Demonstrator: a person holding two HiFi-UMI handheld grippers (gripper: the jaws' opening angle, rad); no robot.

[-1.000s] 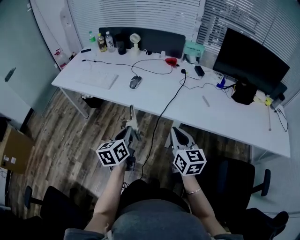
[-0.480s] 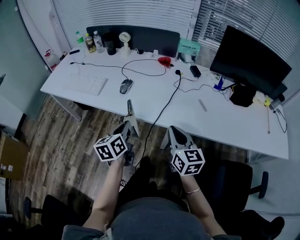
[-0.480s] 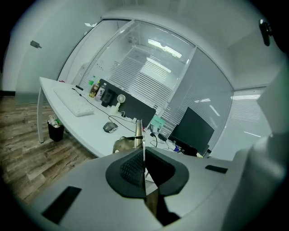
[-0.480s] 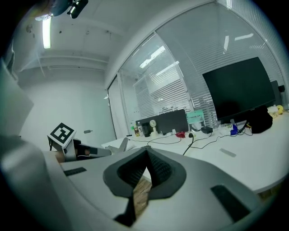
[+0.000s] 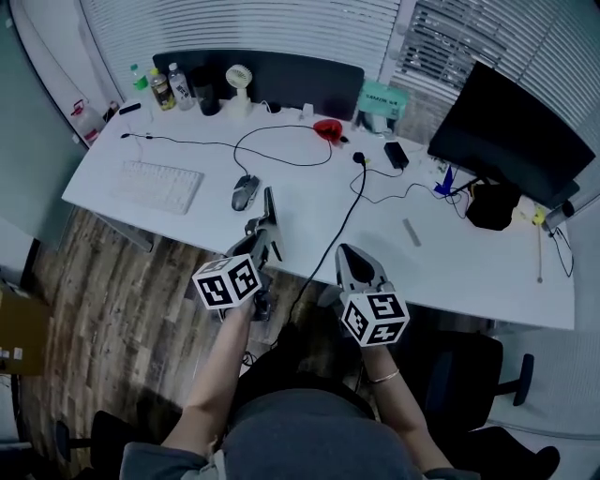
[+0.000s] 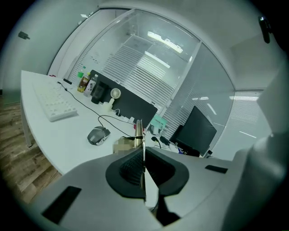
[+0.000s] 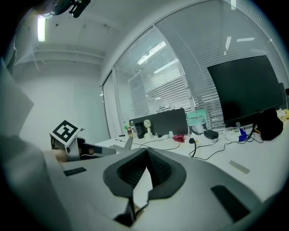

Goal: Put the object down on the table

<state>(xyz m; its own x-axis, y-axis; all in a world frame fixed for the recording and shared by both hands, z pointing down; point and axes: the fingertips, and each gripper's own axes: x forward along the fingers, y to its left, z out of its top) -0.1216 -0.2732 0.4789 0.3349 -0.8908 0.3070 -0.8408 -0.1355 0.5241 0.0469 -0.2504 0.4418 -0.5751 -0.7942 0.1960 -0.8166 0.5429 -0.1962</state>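
The left gripper [image 5: 266,246], clamped on a thin strip [image 5: 270,208] whose long axis points straight ahead, faces the table [image 5: 309,211]; the right gripper [image 5: 349,255] is closed and empty.

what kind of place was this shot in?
Most likely an office: a long white desk with a monitor, keyboard and mouse, cables across it, and slatted blinds behind.
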